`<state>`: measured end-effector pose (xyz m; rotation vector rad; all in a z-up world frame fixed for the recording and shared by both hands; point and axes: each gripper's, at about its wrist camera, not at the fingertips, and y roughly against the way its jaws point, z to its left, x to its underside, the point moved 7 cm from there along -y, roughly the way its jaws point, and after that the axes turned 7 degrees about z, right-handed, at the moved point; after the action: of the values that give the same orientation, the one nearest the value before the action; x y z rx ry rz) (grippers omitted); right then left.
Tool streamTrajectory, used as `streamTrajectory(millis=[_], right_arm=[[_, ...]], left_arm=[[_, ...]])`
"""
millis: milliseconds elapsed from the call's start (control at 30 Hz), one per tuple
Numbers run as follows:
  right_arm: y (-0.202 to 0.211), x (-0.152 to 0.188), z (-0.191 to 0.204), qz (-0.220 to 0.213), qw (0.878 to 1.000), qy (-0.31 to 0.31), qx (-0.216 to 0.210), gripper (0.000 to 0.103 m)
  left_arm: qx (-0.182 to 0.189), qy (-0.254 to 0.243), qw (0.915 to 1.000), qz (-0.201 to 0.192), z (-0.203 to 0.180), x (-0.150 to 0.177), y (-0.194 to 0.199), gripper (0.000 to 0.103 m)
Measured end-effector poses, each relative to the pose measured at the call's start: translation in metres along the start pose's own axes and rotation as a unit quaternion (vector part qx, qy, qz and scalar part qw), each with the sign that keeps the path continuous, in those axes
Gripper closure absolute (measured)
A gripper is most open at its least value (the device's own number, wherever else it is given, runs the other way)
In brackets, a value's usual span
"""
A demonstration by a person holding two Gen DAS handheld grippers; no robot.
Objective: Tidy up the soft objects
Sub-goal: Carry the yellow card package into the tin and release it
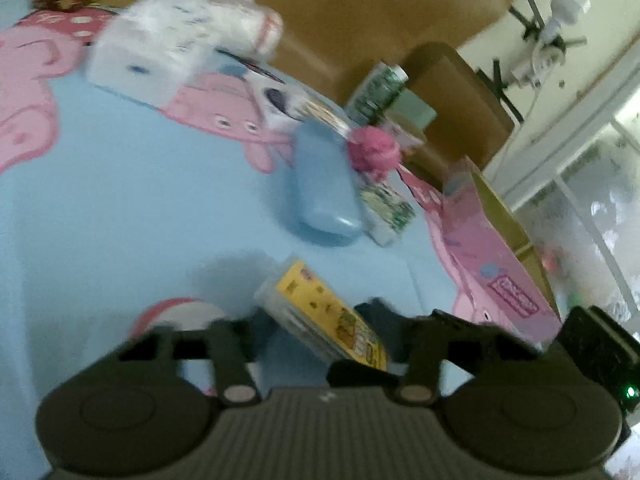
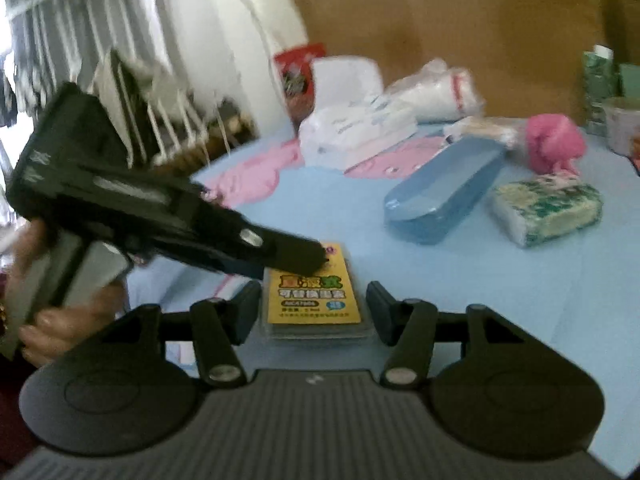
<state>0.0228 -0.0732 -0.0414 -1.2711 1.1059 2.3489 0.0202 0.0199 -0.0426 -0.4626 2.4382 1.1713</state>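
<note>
A flat clear case with a yellow label [image 2: 314, 296] lies on the blue table cover [image 2: 500, 300]. My right gripper [image 2: 312, 308] holds its near end, with a pad against each long side. My left gripper [image 2: 292, 268] comes in from the left and its fingers clamp the case's far left corner. In the left wrist view the case [image 1: 328, 320] sits slanted between the left gripper's [image 1: 308, 320] blurred fingers. Farther back lie a pink plush ball [image 2: 552, 142], a green-patterned tissue pack [image 2: 548, 212] and white wrapped packs [image 2: 360, 128].
A blue hard case [image 2: 444, 188] lies between the yellow case and the pink ball. A pink carton [image 1: 500, 272] stands at the table's right edge. Brown cardboard [image 2: 460, 12] closes off the back. A hand [image 2: 48, 312] holds the left gripper's handle.
</note>
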Motion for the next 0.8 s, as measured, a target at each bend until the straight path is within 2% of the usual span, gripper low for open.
streamTrajectory(millis=[67,133,267,400,567,667,800], right_arm=[[0.014,0.001,-0.006,-0.025,0.999,0.001,0.028,0.043],[0.033,0.003,-0.014,-0.052,0.997,-0.008,0.054,0.044],[0.079,-0.003,-0.044,-0.119,0.985,-0.011,0.124,0.044],[0.129,-0.007,-0.082,-0.18,0.961,-0.024,0.21,0.044],[0.185,-0.003,-0.132,-0.228,0.926,-0.055,0.296,0.044],[0.209,0.003,-0.16,-0.24,0.908,-0.073,0.335,0.044],[0.228,0.015,-0.199,-0.244,0.89,-0.107,0.369,0.043]], left_arm=[[0.012,-0.021,0.9997,0.002,-0.022,-0.005,-0.009,0.072],[0.02,-0.065,0.9977,0.005,-0.053,-0.014,-0.019,0.075],[0.04,-0.146,0.9884,0.011,-0.121,-0.034,-0.043,0.075],[0.069,-0.221,0.9725,0.022,-0.197,-0.048,-0.08,0.075],[0.105,-0.276,0.9542,0.047,-0.273,-0.055,-0.134,0.073],[0.104,-0.311,0.9434,0.051,-0.306,-0.056,-0.166,0.072],[0.085,-0.349,0.9318,0.051,-0.337,-0.049,-0.202,0.07]])
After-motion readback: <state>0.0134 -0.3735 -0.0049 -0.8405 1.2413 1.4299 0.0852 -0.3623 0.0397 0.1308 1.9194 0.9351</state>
